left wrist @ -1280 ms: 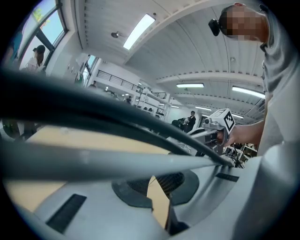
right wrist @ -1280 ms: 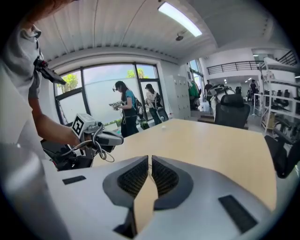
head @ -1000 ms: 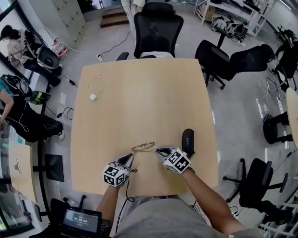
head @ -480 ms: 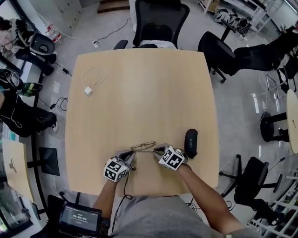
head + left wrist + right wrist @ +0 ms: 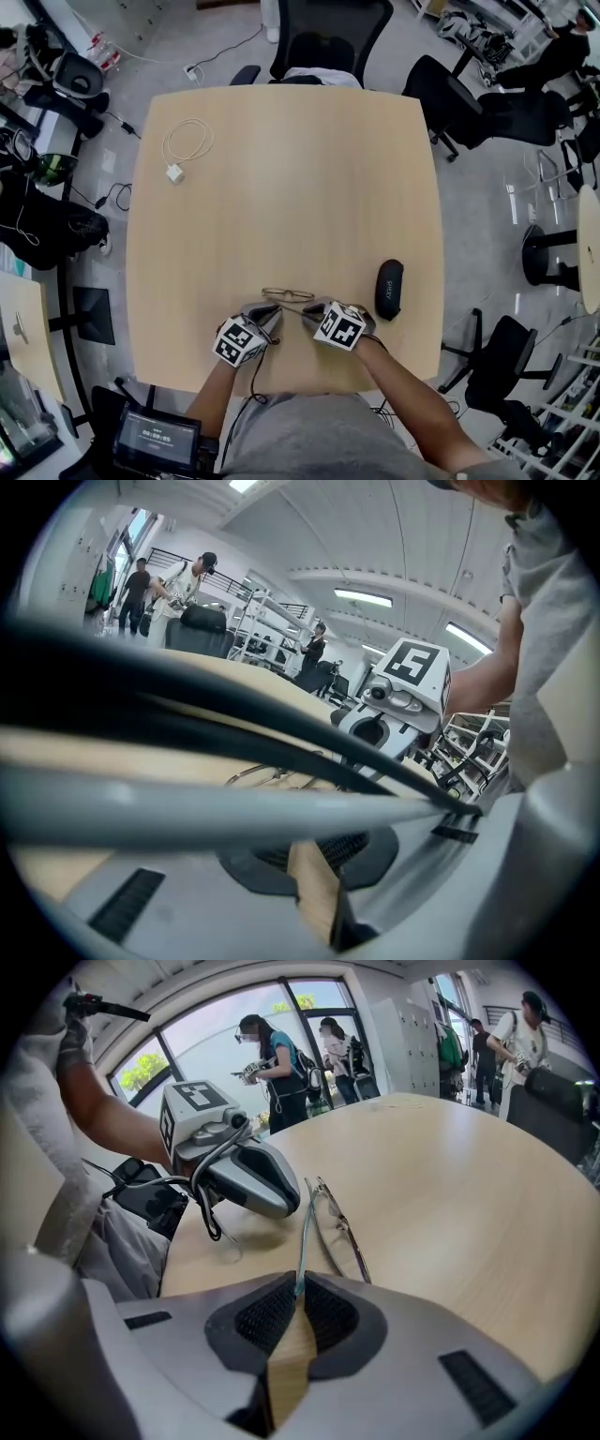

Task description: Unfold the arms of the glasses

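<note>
Black case [image 5: 389,289]: an oval shell with a smooth surface, shut, so what is inside cannot be seen. It lies to the right of the glasses, apart from them.
Glasses [image 5: 288,294]: a thin metal wire frame with clear lenses, lying on the table between the tips of the two grippers.
Arm [image 5: 304,1232]: a thin, straight rod with a pale greenish end. It runs from the glasses to the right gripper.
Right gripper [image 5: 298,1283]: at the right end of the glasses. Its jaws are pressed together on the end of the arm, which stands between the two pads.
Left gripper [image 5: 270,314]: at the left end of the glasses, with its jaws closed together. Its tip is just beside the frame, but I cannot tell whether it pinches any part of it, because blurred dark and grey bars cross its own view.
Pads [image 5: 267,1314]: black and ribbed, set in smooth grey shells.
Marker cubes [image 5: 339,325]: white with black squares, one on each gripper, on the person's side of the glasses.
Table [image 5: 281,187]: pale wood, smooth and matte, square with rounded corners, under the glasses.
Cable [image 5: 187,145]: white, coiled, with a small square plug, well apart from the glasses at the far left.
Chair [image 5: 330,37]: black mesh, far beyond the glasses.
</note>
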Motion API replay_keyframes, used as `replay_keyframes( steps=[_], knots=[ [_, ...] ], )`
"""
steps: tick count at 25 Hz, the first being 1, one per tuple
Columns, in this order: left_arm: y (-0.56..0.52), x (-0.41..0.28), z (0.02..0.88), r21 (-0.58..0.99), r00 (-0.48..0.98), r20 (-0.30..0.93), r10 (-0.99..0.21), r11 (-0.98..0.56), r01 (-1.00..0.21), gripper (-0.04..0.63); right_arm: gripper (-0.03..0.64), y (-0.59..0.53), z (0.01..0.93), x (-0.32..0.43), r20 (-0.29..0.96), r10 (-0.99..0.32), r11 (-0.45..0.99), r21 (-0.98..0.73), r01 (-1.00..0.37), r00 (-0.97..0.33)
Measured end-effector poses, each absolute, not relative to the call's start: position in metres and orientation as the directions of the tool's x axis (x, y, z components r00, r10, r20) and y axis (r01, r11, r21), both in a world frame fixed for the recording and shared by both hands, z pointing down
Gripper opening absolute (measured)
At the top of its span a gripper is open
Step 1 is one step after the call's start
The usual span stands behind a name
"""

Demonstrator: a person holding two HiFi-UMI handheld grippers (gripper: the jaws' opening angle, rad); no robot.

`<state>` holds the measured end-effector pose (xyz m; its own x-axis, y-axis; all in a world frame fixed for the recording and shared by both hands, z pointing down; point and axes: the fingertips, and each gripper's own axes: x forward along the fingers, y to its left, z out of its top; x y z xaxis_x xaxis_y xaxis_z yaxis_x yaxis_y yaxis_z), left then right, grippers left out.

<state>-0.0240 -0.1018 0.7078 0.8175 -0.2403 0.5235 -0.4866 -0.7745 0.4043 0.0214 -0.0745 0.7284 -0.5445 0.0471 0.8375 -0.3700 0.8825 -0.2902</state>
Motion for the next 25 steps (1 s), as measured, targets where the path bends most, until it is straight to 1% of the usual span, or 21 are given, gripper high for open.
replay_keyframes(
  steps=[2,5,7,9,10,11,12,13,16,18,20,23,25],
  knots=[
    [-0.096,-0.016,0.704,0.335,0.810,0.543,-0.220,-0.828,-0.449,0.008,0.012,-0.070,0.730,0.014,0.836,0.055,0.886,-0.293,-0.360,-0.546],
    [-0.079,0.006,0.713,0.200,0.768,0.626,-0.135,-0.924,-0.326,0.008,0.015,-0.065,0.732,0.009,0.833,0.067,0.887,-0.302,-0.349,-0.550],
    [-0.067,0.019,0.723,0.192,0.730,0.682,-0.051,-0.950,-0.246,0.009,0.019,-0.060,0.735,0.008,0.838,0.088,0.889,-0.310,-0.336,-0.539],
    [-0.058,0.024,0.731,0.238,0.699,0.714,0.030,-0.950,-0.202,0.009,0.027,-0.054,0.740,0.011,0.852,0.118,0.893,-0.316,-0.320,-0.511],
    [-0.055,0.026,0.733,0.259,0.689,0.722,0.060,-0.947,-0.189,0.009,0.041,-0.052,0.741,0.014,0.854,0.131,0.890,-0.324,-0.319,-0.503],
    [-0.054,0.026,0.735,0.272,0.683,0.726,0.079,-0.946,-0.179,0.009,0.072,-0.052,0.741,0.016,0.852,0.139,0.883,-0.337,-0.326,-0.504],
    [-0.053,0.027,0.736,0.279,0.681,0.727,0.090,-0.945,-0.173,0.009,0.119,-0.053,0.740,0.019,0.846,0.144,0.873,-0.353,-0.337,-0.514],
    [-0.053,0.027,0.736,0.285,0.683,0.724,0.095,-0.943,-0.171,0.009,0.141,-0.054,0.737,0.020,0.835,0.147,0.858,-0.374,-0.351,-0.529],
    [-0.053,0.026,0.735,0.303,0.692,0.714,0.105,-0.938,-0.170,0.009,0.180,-0.059,0.726,0.020,0.775,0.155,0.800,-0.463,-0.383,-0.612],
    [-0.051,0.026,0.736,0.312,0.693,0.711,0.121,-0.937,-0.157,0.009,0.224,-0.059,0.717,0.016,0.708,0.175,0.770,-0.531,-0.352,-0.684],
    [-0.049,0.025,0.737,0.315,0.696,0.706,0.131,-0.938,-0.144,0.009,0.249,-0.057,0.706,0.007,0.644,0.208,0.763,-0.578,-0.290,-0.736],
    [-0.045,0.027,0.737,0.316,0.702,0.698,0.142,-0.940,-0.125,0.009,0.315,-0.054,0.696,-0.005,0.600,0.228,0.774,-0.589,-0.231,-0.767],
    [-0.042,0.028,0.737,0.320,0.704,0.693,0.157,-0.942,-0.105,0.009,0.338,-0.056,0.692,-0.012,0.574,0.215,0.769,-0.598,-0.225,-0.790]
  ],
)
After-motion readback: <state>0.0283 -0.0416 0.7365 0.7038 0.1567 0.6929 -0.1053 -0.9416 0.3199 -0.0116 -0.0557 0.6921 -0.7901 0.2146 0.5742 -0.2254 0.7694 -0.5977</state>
